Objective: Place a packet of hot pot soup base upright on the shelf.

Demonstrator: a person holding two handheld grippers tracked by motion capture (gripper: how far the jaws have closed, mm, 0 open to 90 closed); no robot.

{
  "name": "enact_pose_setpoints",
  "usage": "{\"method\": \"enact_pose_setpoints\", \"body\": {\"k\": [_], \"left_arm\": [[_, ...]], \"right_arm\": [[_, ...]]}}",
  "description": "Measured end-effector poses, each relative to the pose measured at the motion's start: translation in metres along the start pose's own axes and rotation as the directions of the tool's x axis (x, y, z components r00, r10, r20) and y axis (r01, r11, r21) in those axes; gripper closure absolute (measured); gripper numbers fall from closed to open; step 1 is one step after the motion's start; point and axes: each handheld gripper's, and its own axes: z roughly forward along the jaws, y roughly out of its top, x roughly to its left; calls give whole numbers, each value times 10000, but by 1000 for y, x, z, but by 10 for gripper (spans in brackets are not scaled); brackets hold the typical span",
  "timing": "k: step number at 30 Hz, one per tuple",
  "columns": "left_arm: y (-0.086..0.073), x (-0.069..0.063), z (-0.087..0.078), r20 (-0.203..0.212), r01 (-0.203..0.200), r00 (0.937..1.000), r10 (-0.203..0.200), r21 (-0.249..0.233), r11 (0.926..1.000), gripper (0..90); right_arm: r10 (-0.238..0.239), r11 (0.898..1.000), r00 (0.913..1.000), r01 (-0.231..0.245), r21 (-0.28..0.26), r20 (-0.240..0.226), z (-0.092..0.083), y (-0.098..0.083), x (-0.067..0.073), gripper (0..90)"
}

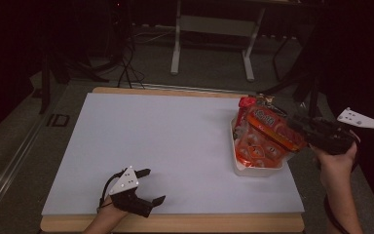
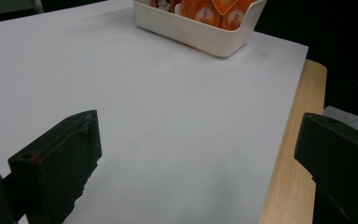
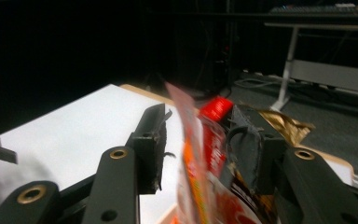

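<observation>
Right gripper (image 1: pixel 299 127) hangs at the far right edge of the surface (image 1: pixel 165 141), level with the top of an orange snack bag (image 1: pixel 272 127). Its jaws are partly spread, and in the right gripper view the bag's thin upper edge (image 3: pixel 191 154) stands between them, seemingly clear of the left pad; whether the right one touches it is hard to tell (the bag is blurred there). The bag leans in a white bin (image 1: pixel 255 168) packed with more orange and red packets (image 1: pixel 253 151), just beside the surface's right edge. A crumpled gold wrapper (image 3: pixel 284 126) shows behind the right jaw. Left gripper (image 1: pixel 146 187) rests low at the near left, jaws spread wide over bare white sheet, well apart from the bin (image 2: pixel 200 35). Nothing lies between the two grippers. Beyond the surface stand the legs of a white desk frame (image 1: pixel 175 53) and loose cables (image 1: pixel 126 68) on the floor.
</observation>
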Motion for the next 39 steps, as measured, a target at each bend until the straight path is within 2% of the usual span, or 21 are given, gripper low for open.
{"method": "enact_pose_setpoints", "body": {"k": [9, 14, 17, 20, 22, 23, 25, 26, 27, 39], "left_arm": [[0, -1, -1, -13, -78, 10000, 78, 22, 10000, 12], [0, 0, -1, -14, -19, 10000, 19, -17, 10000, 12], [0, 1, -1, -20, -6, 10000, 6, -39, 10000, 12], [0, 1, -1, -21, -27, 10000, 27, -29, 10000, 12], [0, 0, -1, -9, -15, 10000, 15, -26, 10000, 12], [0, 0, -1, -7, -56, 10000, 56, -16, 10000, 12], [0, 0, -1, -12, -92, 10000, 92, 1, 10000, 12], [0, 0, -1, -12, -92, 10000, 92, 1, 10000, 12], [0, -1, -2, -37, -85, 10000, 85, -3, 10000, 12], [0, -1, -2, -32, -107, 9999, 106, -26, 9999, 12]], "right_arm": [[-404, 9992, 9982, 404, -6, -450, 11, 16, 33, 458], [-189, 9998, 9955, 195, 53, -933, 23, 13, 50, 305], [-199, 9996, 9899, 227, 180, -1405, 30, 11, 59, 211], [-305, 9995, 9858, 310, 4, -1649, 36, 6, 69, 137], [-311, 9995, 9855, 314, -12, -1667, 37, 4, 72, 139], [-364, 9992, 9829, 386, 86, -1807, 43, -2, 79, 138], [-538, 9982, 9819, 579, 174, -1814, 46, -8, 85, 137], [-538, 9982, 9819, 579, 174, -1814, 46, -8, 85, 137], [-326, 9992, 9764, 367, 152, -2133, 48, -14, 88, 138], [-471, 9942, 9681, 692, 819, -2463, 65, -53, 104, 137]]}}
